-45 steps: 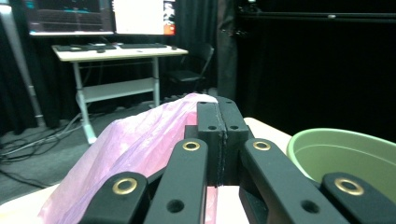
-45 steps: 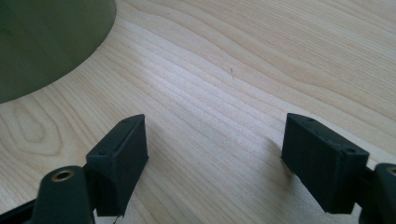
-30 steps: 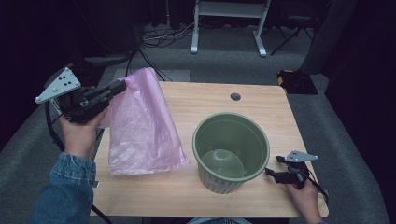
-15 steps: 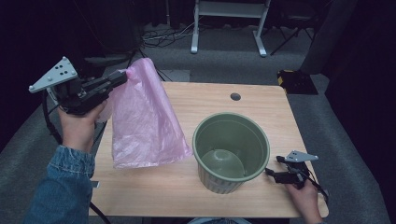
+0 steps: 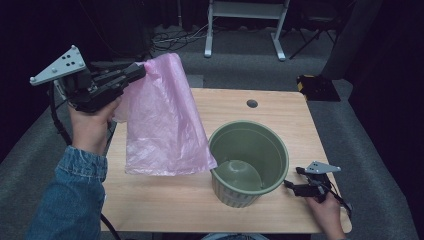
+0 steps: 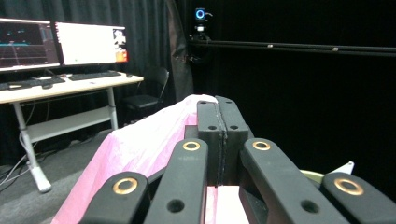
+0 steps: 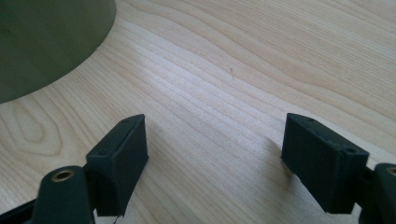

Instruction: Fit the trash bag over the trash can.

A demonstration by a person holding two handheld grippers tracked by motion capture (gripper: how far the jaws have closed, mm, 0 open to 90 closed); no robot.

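Note:
A thin pink plastic bag (image 5: pixel 162 125) hangs over the left half of the wooden table (image 5: pixel 280 112), its lower edge near the tabletop beside the green pot. My left gripper (image 5: pixel 141 70) is shut on the bag's top corner and holds it up. In the left gripper view the jaws meet on the pink bag (image 6: pixel 140 144) at the left gripper (image 6: pixel 217 105). A green ribbed plastic pot (image 5: pixel 248 162) stands upright at the front right. My right gripper (image 5: pixel 289 185) rests low on the table just right of the pot. The right gripper (image 7: pixel 215 140) stands open over bare wood, the green pot (image 7: pixel 46 42) at upper left.
A round cable hole (image 5: pixel 252 103) sits in the table's far side. Beyond the table are a white desk frame (image 5: pixel 245 25) and cables on the floor. The left gripper view shows a desk with monitors (image 6: pixel 60 44) and a chair.
My left gripper has risen and lifted the pink bag's top corner higher, so the bag hangs taller. The right gripper has stayed put by the pot.

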